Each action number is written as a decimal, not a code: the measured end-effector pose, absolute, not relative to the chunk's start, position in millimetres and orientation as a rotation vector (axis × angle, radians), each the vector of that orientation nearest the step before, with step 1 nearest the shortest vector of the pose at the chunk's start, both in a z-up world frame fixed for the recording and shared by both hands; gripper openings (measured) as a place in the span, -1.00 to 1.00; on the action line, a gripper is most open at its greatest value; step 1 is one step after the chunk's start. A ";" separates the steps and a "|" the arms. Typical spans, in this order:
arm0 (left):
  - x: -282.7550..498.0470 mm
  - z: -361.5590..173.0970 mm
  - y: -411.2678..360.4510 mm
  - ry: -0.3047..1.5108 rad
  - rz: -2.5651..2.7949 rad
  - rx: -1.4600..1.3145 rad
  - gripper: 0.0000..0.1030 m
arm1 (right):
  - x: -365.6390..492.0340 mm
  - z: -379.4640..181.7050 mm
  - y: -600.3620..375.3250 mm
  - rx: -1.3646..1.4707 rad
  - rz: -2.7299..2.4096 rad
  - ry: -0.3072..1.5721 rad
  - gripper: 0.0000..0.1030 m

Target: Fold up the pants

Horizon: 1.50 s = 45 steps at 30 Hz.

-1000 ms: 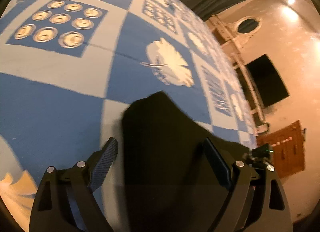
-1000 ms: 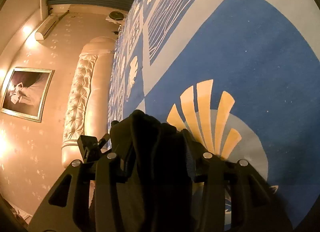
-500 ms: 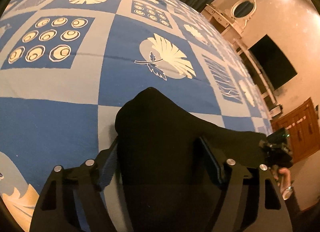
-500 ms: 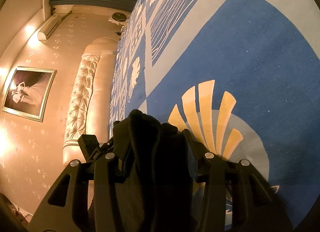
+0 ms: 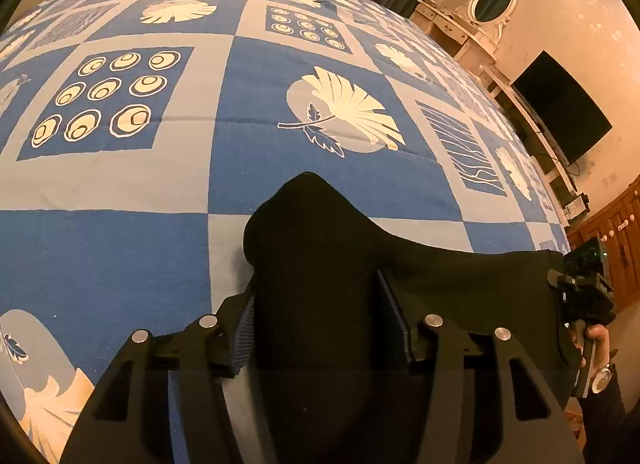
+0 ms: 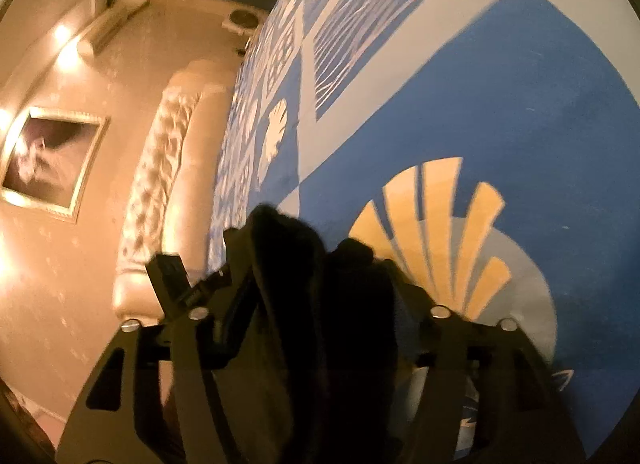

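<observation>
Pants (image 5: 320,248), black and bunched, are held up over the bedspread (image 5: 120,244) between the two grippers, with the fabric spanning from one gripper across to the other in the left wrist view. Bedspread: a blue-and-grey checked cover printed with cream leaves, ring motifs and wavy-line panels, filling most of both views; in the right wrist view (image 6: 520,104) a yellow fan-shaped leaf lies just beyond the gripper. Room features around the bed: a tufted cream headboard (image 6: 160,168) and a framed picture (image 6: 48,160) on the wall in the right wrist view; a dark wall-mounted screen (image 5: 560,108), an oval mirror (image 5: 491,0) over a white dresser, and wooden cabinet doors (image 5: 616,240) in the left wrist view. Left gripper (image 5: 320,316): jaws closed against a thick fold of the pants, the ribbed pads pressed to either side of the cloth. Right gripper (image 6: 316,304): jaws clamped on a gathered bundle of the same garment, which rises in a rounded hump above the fingertips; this view is motion-blurred. The right gripper also appears at the far right edge of the left wrist view, with the person's hand (image 5: 598,338) around its handle.
</observation>
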<state>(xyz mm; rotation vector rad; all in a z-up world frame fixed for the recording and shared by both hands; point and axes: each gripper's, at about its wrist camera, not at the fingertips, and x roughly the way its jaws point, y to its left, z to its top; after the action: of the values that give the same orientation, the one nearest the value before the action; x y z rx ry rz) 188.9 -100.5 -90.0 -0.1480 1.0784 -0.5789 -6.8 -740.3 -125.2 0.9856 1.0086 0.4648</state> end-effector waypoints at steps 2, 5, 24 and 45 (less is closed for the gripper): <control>188.6 -89.5 -100.7 1.077 -0.578 -0.146 0.04 | -4.9 -120.0 -731.6 0.916 0.473 1.027 0.40; 188.8 -89.7 -100.3 1.077 -0.577 -0.149 0.04 | -3.3 -116.2 -721.7 0.844 0.455 1.042 0.45; 189.4 -79.8 -90.2 1.050 -0.562 -0.207 -0.24 | -3.1 -130.0 -726.9 1.020 0.453 1.013 -0.23; 225.5 -73.5 -21.7 1.035 -0.460 -0.287 -0.27 | 48.6 -141.4 -667.4 1.042 0.548 1.015 -0.23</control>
<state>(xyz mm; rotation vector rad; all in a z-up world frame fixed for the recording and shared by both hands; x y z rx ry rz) 225.5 -21.7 -73.5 -0.2867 1.0351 -0.4604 48.6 -667.4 -141.4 1.0415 1.0150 0.5476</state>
